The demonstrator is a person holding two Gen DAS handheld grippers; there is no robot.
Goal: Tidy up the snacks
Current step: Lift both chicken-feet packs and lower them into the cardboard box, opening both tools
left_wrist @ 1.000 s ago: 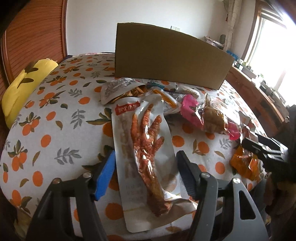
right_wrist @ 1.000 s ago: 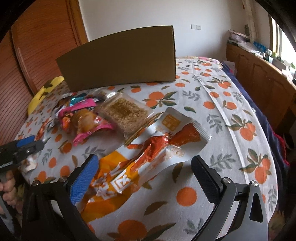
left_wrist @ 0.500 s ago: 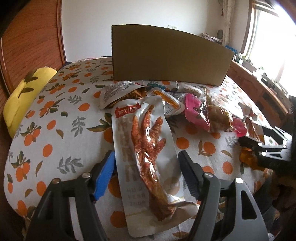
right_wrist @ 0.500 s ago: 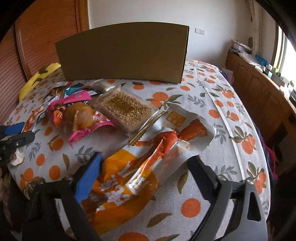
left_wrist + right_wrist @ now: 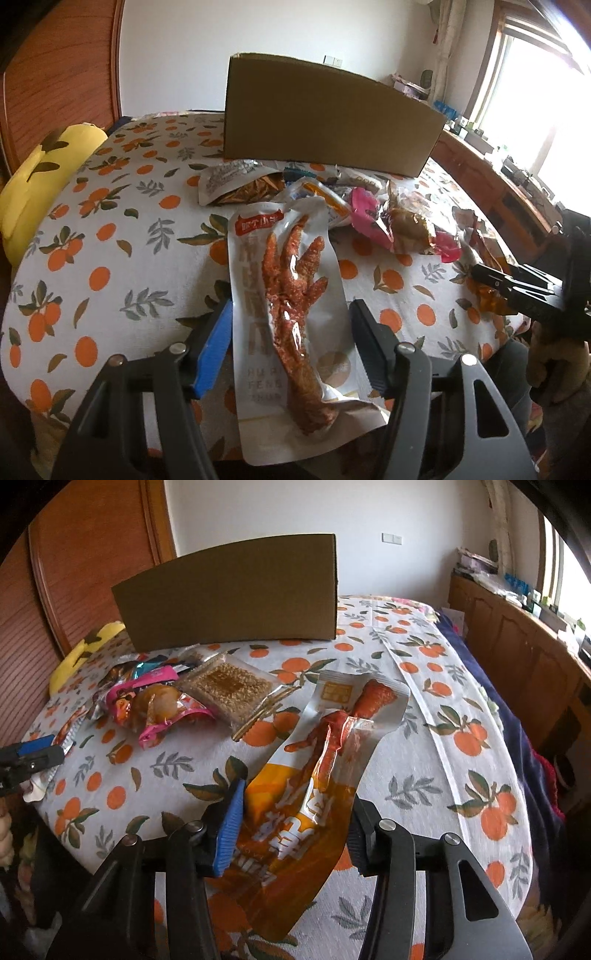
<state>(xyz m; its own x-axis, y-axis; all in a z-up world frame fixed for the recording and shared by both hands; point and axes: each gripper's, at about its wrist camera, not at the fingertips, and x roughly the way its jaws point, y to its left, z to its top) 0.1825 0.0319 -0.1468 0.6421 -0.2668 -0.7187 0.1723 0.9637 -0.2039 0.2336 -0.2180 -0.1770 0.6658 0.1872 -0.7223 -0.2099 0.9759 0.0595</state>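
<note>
One cardboard box (image 5: 328, 114); two hand-held grippers (image 5: 291, 321); one yellow pillow (image 5: 40, 177).

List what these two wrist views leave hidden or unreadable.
- Inside of the cardboard box: both views show only its outer wall.
- Near end of the orange pouch: right wrist view, covered by the right gripper.
- Snacks behind the pink packet: overlapped, too small to name.
- Grip on the chicken-foot pouch: left gripper flanks it; contact unclear.
</note>
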